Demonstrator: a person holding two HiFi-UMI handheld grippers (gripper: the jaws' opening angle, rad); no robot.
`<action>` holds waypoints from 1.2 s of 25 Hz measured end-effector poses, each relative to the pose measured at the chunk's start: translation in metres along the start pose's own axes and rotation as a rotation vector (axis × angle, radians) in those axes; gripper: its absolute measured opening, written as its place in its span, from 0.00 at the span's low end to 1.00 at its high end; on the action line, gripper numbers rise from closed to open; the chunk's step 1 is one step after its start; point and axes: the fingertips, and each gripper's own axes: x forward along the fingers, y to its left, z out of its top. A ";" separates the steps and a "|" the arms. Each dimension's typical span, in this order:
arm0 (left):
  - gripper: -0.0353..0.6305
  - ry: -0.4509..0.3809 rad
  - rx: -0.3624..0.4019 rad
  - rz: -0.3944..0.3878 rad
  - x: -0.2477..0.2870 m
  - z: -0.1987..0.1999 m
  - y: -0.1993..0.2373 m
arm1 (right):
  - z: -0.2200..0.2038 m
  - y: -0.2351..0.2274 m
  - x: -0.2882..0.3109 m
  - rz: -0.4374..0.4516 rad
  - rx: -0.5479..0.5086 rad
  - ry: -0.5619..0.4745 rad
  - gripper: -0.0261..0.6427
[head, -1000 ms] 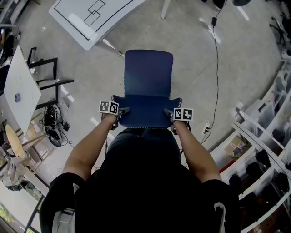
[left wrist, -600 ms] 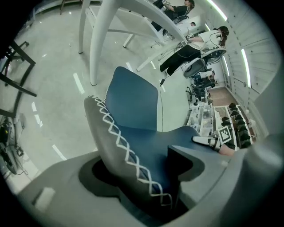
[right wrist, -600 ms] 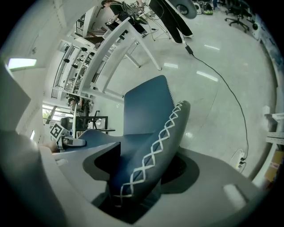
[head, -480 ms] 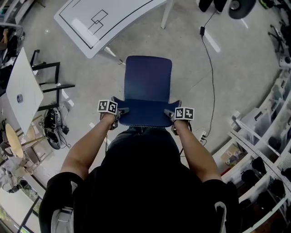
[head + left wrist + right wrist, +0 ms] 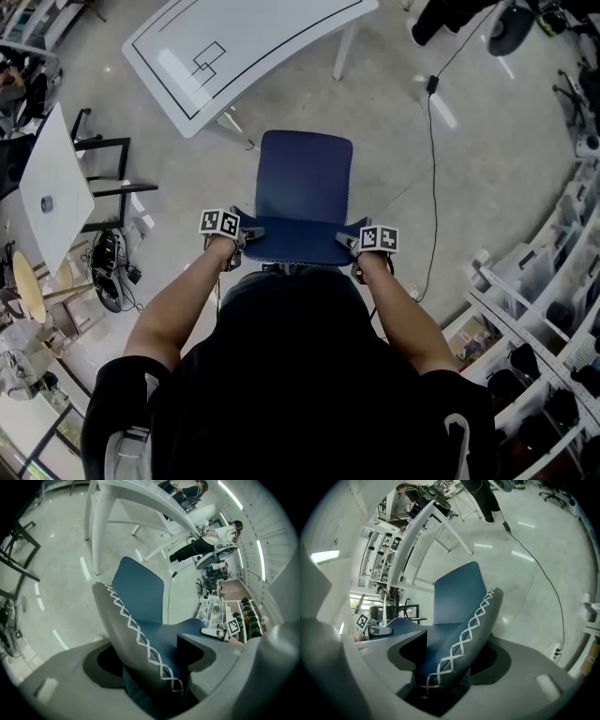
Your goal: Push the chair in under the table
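Note:
A blue chair stands on the concrete floor with its seat facing a white table just beyond it. My left gripper is shut on the left edge of the chair's backrest, whose grey rim with white cross-stitching runs between the jaws of that gripper. On the backrest's right edge my right gripper is shut in the same way, seen close up in the right gripper view. The table's white legs rise ahead of the seat.
A black cable trails over the floor right of the chair. A second white tabletop and a black frame stand at the left. Shelving lines the right side. A seated person is far beyond the table.
Both grippers and the chair have moved forward toward the white table, which now shows more fully and nearer the seat's front. Both grips have held.

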 end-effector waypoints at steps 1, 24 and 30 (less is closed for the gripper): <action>0.57 0.000 -0.006 -0.001 0.000 0.001 -0.002 | 0.004 0.000 -0.002 0.004 0.002 0.001 0.51; 0.57 -0.046 -0.085 -0.064 -0.006 0.050 -0.025 | 0.067 0.012 -0.022 0.024 0.034 -0.016 0.51; 0.57 -0.052 -0.087 -0.084 -0.009 0.077 -0.029 | 0.093 0.020 -0.022 0.018 0.030 -0.009 0.51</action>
